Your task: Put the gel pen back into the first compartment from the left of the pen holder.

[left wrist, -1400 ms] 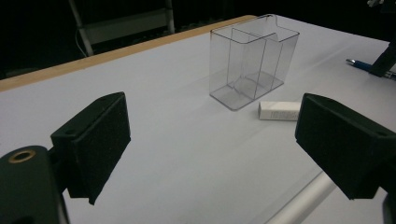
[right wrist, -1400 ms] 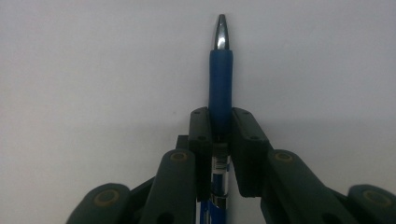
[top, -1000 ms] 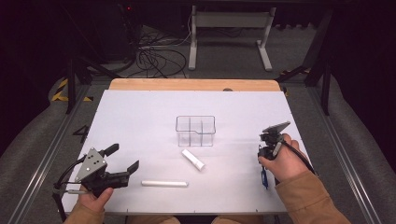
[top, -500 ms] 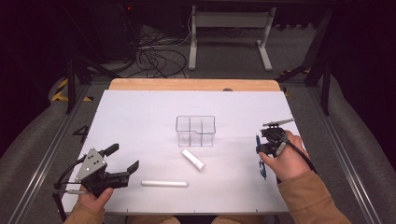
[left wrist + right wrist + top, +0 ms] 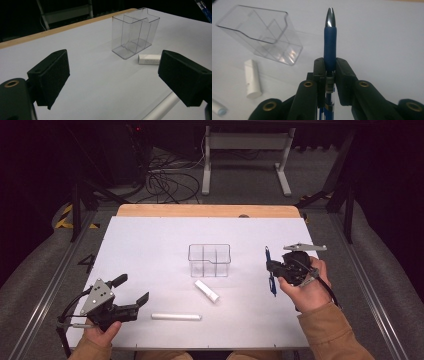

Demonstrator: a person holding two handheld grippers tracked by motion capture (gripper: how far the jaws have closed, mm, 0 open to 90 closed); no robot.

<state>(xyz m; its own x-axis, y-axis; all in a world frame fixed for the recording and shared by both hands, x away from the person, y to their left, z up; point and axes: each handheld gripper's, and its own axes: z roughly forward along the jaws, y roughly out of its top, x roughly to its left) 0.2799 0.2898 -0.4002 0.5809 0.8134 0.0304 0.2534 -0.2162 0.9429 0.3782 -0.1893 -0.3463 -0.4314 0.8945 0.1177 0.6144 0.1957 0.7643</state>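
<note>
organizer (image 5: 209, 260) clear, three compartments, sits mid table, nothing inside. right gripper (image 5: 329, 65) clamped on blue pen (image 5: 329, 47). left gripper (image 5: 113, 75) jaws apart, holding nothing.

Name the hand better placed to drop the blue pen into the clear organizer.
Right. The right gripper already clamps the blue pen beside the clear organizer. The left gripper rests open, farther off by the white tube.

Tan long sleeves (image 5: 327, 335) are worn on both forearms. Each matte black two-jaw gripper, left (image 5: 131, 292) and right (image 5: 270, 268), is topped by a grey three-cornered plate (image 5: 97, 296), fitted with brass-ringed rivets (image 5: 308, 84) and trailed by a black cable (image 5: 68, 307).
</note>
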